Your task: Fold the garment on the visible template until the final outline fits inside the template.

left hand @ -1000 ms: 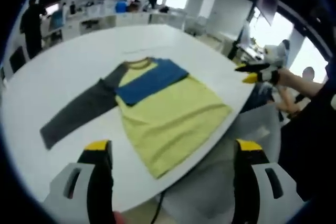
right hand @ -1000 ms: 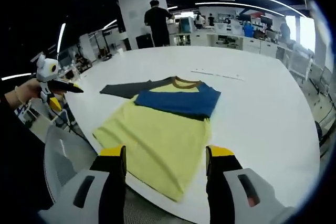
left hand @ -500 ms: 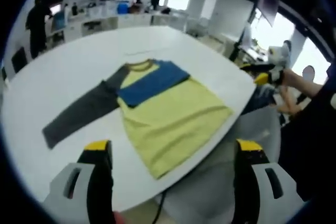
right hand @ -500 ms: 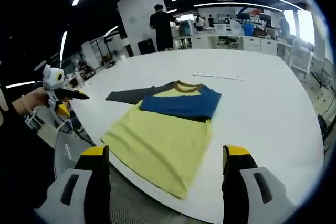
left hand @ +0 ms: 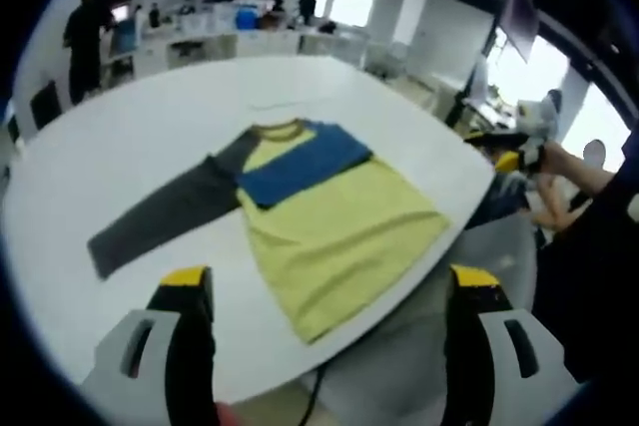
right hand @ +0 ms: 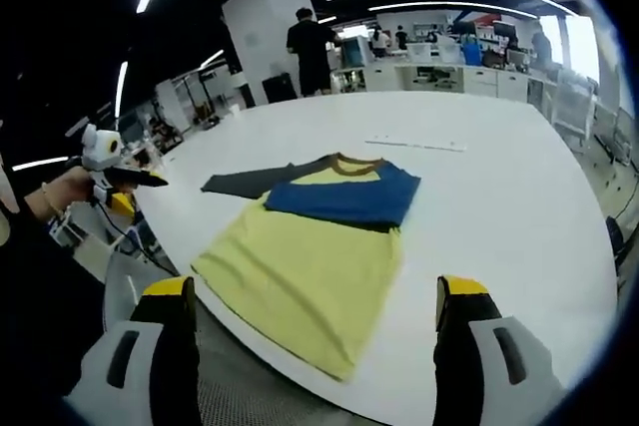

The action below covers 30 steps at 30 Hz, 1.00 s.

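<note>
While the template outline was too faint to make out, the soft yellow garment (left hand: 334, 231) lay flat on the white table (left hand: 130, 137) ahead of the left gripper (left hand: 324, 291), blue sleeve folded across, grey sleeve outstretched. Both the left and the right gripper (right hand: 310, 301) had jaws wide apart, holding nothing.

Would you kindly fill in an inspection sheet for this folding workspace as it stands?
Surface: white table, hem overhanging its near edge.
Job's things: shirt flat, yellow body; blue sleeve folded across the chest, grey sleeve spread out. A faint line lies beyond the collar.
Clutter: nothing seen.
Grippers: left gripper and right gripper open, off the cloth.
Cables: one under the table edge.
Surroundings: open office, person standing.
</note>
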Tool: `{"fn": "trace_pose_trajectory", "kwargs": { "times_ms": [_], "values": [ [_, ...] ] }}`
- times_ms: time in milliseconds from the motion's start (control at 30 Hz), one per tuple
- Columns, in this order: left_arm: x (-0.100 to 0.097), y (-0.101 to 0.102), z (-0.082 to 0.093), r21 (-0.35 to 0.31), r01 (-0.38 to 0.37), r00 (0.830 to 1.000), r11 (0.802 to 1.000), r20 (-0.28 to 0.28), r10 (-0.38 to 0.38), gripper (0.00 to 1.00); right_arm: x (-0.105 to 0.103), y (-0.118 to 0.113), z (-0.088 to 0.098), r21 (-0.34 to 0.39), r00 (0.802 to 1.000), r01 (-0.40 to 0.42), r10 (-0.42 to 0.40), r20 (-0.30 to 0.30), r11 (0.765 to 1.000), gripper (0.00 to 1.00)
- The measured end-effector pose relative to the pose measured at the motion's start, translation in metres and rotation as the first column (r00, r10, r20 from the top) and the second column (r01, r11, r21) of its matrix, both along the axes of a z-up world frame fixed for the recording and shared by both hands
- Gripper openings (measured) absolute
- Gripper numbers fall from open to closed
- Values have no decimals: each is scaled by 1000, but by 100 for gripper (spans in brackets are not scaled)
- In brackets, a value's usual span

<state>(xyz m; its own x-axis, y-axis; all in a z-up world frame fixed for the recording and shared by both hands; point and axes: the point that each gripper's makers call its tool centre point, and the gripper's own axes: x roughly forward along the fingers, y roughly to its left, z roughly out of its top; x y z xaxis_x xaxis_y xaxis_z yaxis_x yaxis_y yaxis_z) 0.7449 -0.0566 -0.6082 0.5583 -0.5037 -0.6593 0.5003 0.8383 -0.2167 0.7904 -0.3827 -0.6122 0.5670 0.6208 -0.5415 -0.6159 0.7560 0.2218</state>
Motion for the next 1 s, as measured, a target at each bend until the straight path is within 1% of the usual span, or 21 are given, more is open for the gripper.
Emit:
{"fn": "trace_pose_trajectory", "kwargs": {
  "times_ms": [300, 500, 733, 800, 833, 933, 1000],
  "values": [
    [8, 5, -2, 2, -7, 1000, 1000, -10, 7, 92, 7, 4, -5, 0, 1000, -5, 5, -11, 1000, 100],
    [12, 6, -3, 3, -5, 1000, 1000, -11, 5, 92, 7, 6, -7, -6, 1000, -14, 14, -19, 1000, 100],
    [19, 16, -6, 8, -20, 1000, 1000, -12, 20, 92, 10, 4, -12, -6, 1000, -6, 6, -27, 1000, 100],
    [22, 17, -9, -29, -35, 999, 999, -18, 35, 93, 10, 5, -15, -8, 999, -6, 6, -38, 1000, 100],
    [23, 20, -13, -43, -48, 998, 998, -31, 47, 94, 9, 5, -17, -10, 999, -10, 9, -42, 1000, 100],
    [28, 30, -20, -51, -73, 997, 996, -42, 71, 93, 8, 5, -20, -22, 999, -12, 11, -53, 1000, 100],
    [32, 36, -22, -74, -102, 994, 992, -48, 98, 94, 8, 5, -21, -19, 998, -5, 4, -59, 1000, 100]
  ]
}}
